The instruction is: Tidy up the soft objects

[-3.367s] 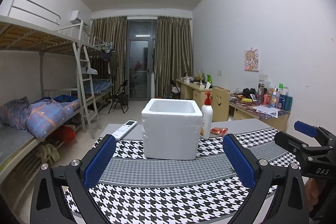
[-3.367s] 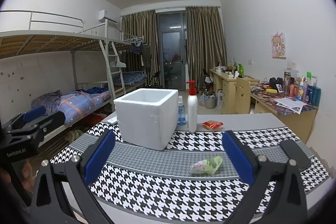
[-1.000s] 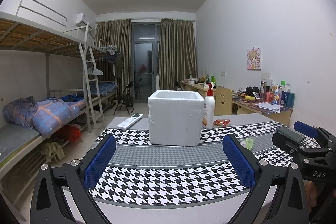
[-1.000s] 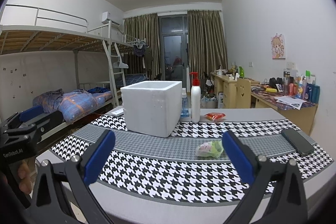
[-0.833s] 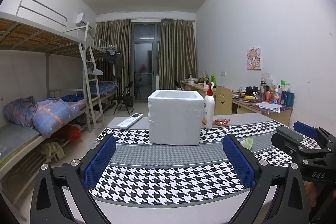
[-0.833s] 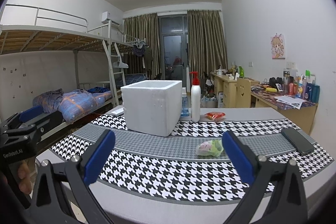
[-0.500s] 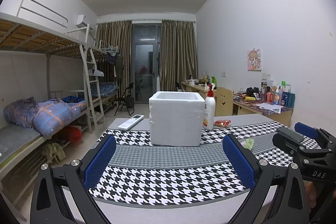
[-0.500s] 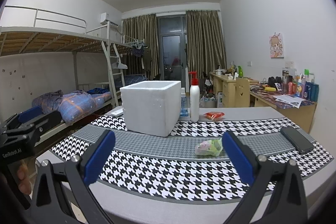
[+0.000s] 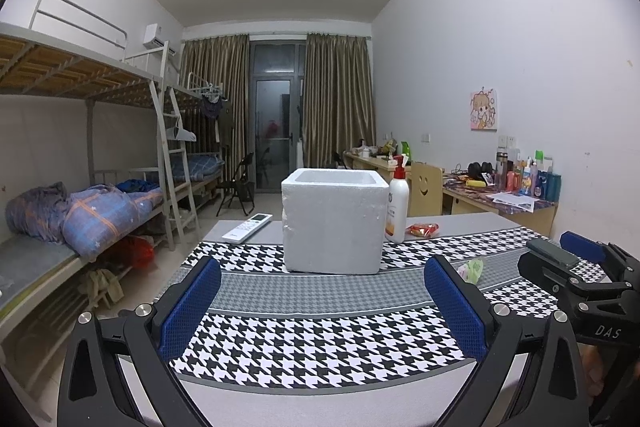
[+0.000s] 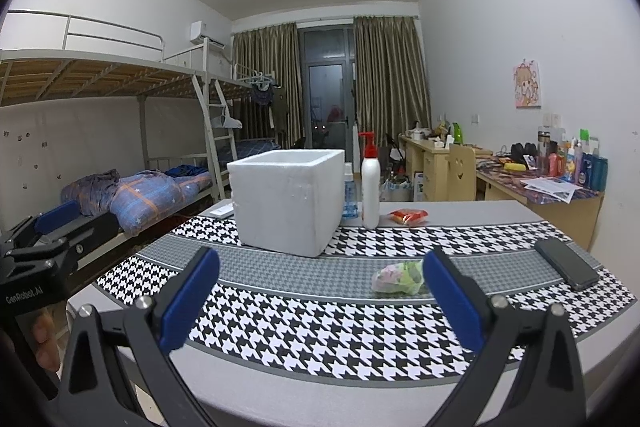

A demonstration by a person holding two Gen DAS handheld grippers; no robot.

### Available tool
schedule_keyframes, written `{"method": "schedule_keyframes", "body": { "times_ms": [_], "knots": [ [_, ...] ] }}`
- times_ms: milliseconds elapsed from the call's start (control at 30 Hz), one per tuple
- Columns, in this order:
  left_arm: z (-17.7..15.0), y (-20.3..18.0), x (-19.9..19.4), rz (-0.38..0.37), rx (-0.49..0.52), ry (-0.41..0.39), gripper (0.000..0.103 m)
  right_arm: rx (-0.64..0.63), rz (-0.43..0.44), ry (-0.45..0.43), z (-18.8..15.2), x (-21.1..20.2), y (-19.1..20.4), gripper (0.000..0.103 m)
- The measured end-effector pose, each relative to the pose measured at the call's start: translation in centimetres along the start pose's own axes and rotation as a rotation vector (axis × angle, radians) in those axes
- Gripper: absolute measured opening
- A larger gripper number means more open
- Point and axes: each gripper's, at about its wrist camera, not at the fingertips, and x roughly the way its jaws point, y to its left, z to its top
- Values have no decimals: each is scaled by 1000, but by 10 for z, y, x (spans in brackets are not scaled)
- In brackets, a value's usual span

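A white foam box (image 9: 332,223) (image 10: 286,201) stands open-topped on the houndstooth cloth (image 9: 320,343) (image 10: 320,331). A soft pink-and-green packet (image 10: 397,278) (image 9: 471,270) lies to its right, just beyond my right gripper's right fingertip. A red snack packet (image 10: 408,215) (image 9: 422,229) rests farther back. My left gripper (image 9: 320,307) is open above the near table edge, nothing between its blue pads. My right gripper (image 10: 320,301) is open too, empty, and low over the front of the cloth.
A white pump bottle (image 10: 370,187) (image 9: 397,203) and a small blue bottle (image 10: 349,193) stand behind the box. A black phone (image 10: 567,269) lies at the right, a remote (image 9: 247,227) at back left. Bunk beds (image 9: 80,219) lie left, desks (image 10: 536,195) right.
Both cameras have dropped and pulled back since 3.4 s ago, so the box top is now near eye level. Over the last second only slight drift; both grippers stay open.
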Motion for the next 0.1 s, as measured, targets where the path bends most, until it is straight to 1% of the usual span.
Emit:
{"method": "schedule_keyframes", "body": {
  "times_ms": [100],
  "knots": [
    [-1, 1, 1, -8, 0, 4, 102, -3, -3, 2, 0, 0, 1, 103]
  ]
}}
